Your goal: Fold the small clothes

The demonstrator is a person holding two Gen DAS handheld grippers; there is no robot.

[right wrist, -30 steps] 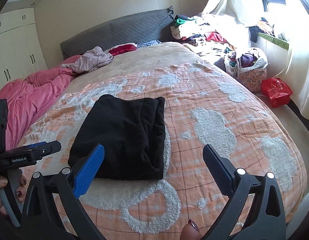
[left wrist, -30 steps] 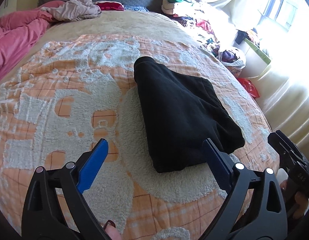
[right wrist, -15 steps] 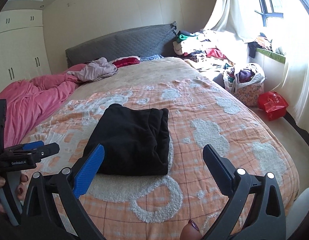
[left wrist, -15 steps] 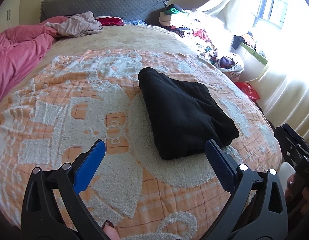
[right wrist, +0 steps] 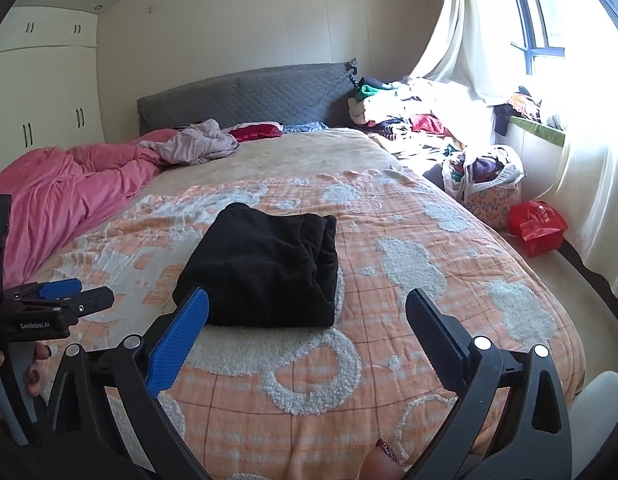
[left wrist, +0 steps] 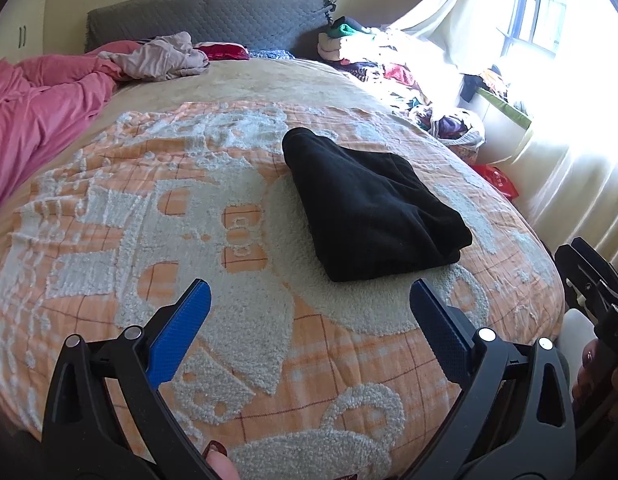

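A black garment (left wrist: 369, 208) lies folded into a compact rectangle on the orange and white bedspread (left wrist: 189, 208); it also shows in the right wrist view (right wrist: 265, 268). My left gripper (left wrist: 309, 300) is open and empty, held back from the garment's near edge. My right gripper (right wrist: 307, 308) is open and empty, just short of the garment's near edge. Each gripper shows in the other's view, the right one at the right edge (left wrist: 597, 280) and the left one at the left edge (right wrist: 57, 300).
A pink duvet (right wrist: 61, 200) and crumpled clothes (right wrist: 201, 146) lie at the head of the bed by the grey headboard (right wrist: 249, 96). A clothes pile (right wrist: 409, 116), a full patterned bag (right wrist: 485, 184) and a red bag (right wrist: 537, 226) stand right of the bed under the window.
Both grippers have drawn back and risen away from the folded black garment, so it looks smaller and farther. Both stayed open and empty. The garment has not moved.
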